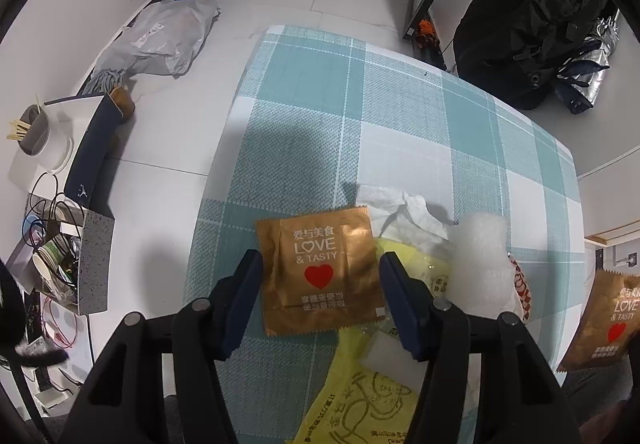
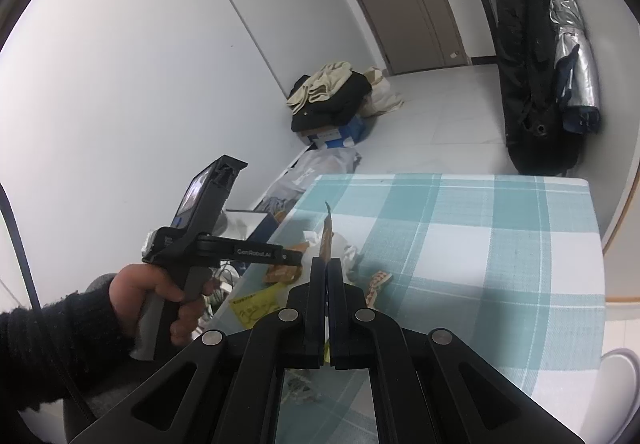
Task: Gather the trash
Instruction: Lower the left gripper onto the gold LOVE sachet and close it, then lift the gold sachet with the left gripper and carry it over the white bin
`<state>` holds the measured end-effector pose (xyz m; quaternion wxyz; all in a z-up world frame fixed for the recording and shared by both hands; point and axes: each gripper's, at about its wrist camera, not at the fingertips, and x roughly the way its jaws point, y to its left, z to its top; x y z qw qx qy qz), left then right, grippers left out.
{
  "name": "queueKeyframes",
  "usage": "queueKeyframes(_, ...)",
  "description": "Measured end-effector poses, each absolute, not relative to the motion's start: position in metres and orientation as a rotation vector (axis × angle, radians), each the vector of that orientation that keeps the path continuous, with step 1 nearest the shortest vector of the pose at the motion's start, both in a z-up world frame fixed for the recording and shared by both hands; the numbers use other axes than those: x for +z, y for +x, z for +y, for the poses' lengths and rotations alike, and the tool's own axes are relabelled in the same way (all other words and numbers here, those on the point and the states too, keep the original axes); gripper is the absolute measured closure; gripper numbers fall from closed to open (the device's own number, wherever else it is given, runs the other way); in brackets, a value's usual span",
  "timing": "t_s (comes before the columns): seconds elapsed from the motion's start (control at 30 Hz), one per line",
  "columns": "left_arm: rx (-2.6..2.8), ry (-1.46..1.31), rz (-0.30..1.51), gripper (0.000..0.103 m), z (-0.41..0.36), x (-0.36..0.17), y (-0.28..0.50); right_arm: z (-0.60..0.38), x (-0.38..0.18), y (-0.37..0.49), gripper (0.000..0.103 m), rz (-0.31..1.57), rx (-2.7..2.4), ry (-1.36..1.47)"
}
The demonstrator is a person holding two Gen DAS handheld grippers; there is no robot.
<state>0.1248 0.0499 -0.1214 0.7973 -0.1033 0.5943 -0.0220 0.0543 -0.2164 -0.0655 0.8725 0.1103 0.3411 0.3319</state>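
- Only our left wrist view shows the flat, glossy brown sachet (image 1: pixel 320 272) face-up on the woven checked tablecloth (image 1: pixel 400 115), between the parted fingers of the left gripper (image 1: pixel 318 276), pads not visibly pressing it.
- Crumpled white tissue (image 1: pixel 404 209) and a yellow bag (image 1: pixel 360 396) lie beside it.
- Our right gripper (image 2: pixel 327 264) is clamped on a second sachet (image 2: pixel 327 240), seen edge-on, print hidden.
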Motion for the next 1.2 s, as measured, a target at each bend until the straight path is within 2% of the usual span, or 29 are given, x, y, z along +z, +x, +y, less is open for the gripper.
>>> queueKeyframes(0.63, -0.120, -0.292, 1.197, 0.048, 0.053, -0.100, 0.112, -0.217, -0.068, 0.049, 0.103, 0.716, 0.652, 0.220)
queueKeyframes(0.93, -0.188, -0.324, 1.057, 0.048, 0.046, -0.053, 0.097, -0.223, -0.052, 0.043, 0.103, 0.689, 0.647, 0.235)
queueKeyframes(1.2, -0.332, -0.330, 0.953, 0.048, 0.008, 0.002, 0.085, -0.269, -0.010, 0.029, 0.103, 0.604, 0.596, 0.289)
